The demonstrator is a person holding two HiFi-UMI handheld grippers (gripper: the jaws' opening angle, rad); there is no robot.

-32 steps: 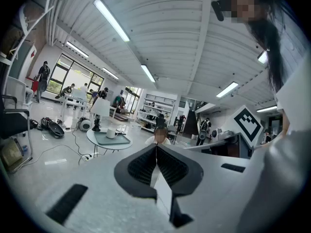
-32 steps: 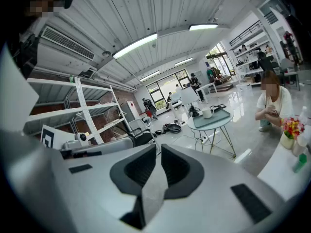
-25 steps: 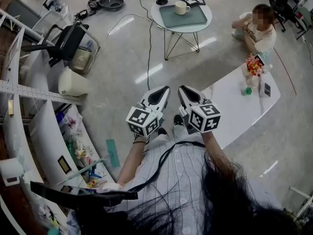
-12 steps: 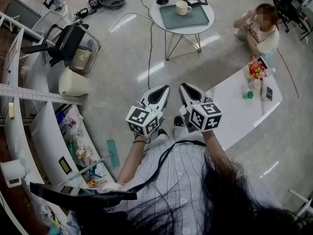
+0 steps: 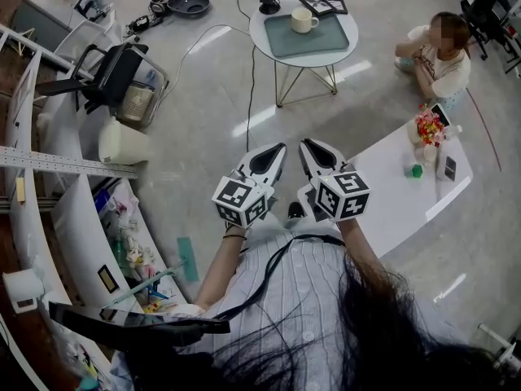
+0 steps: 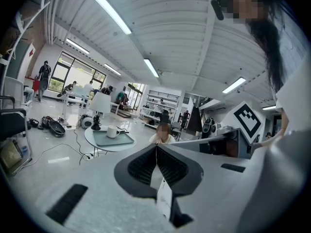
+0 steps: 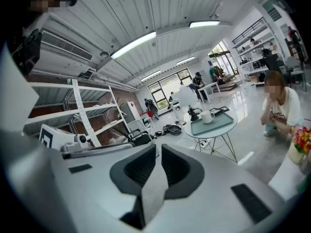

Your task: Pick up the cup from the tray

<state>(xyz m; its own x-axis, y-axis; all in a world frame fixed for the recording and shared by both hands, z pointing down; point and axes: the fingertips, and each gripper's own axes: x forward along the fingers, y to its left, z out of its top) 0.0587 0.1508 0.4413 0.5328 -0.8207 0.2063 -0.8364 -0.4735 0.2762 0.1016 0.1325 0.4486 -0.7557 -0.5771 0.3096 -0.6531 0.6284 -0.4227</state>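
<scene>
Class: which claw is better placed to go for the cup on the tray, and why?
Right, probably. Both claws are shut and far from the table, but the right claw points almost straight at the cup; the left claw sits further aside.

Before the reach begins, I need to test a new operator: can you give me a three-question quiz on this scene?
1. True or false: the white cup stands on the green tray.
2. What does the tray rest on? A) the floor B) a round table C) a shelf
3. Fill in: the fingers of the left gripper and of the right gripper are both ____.
Key: 1 true; 2 B; 3 shut.
</scene>
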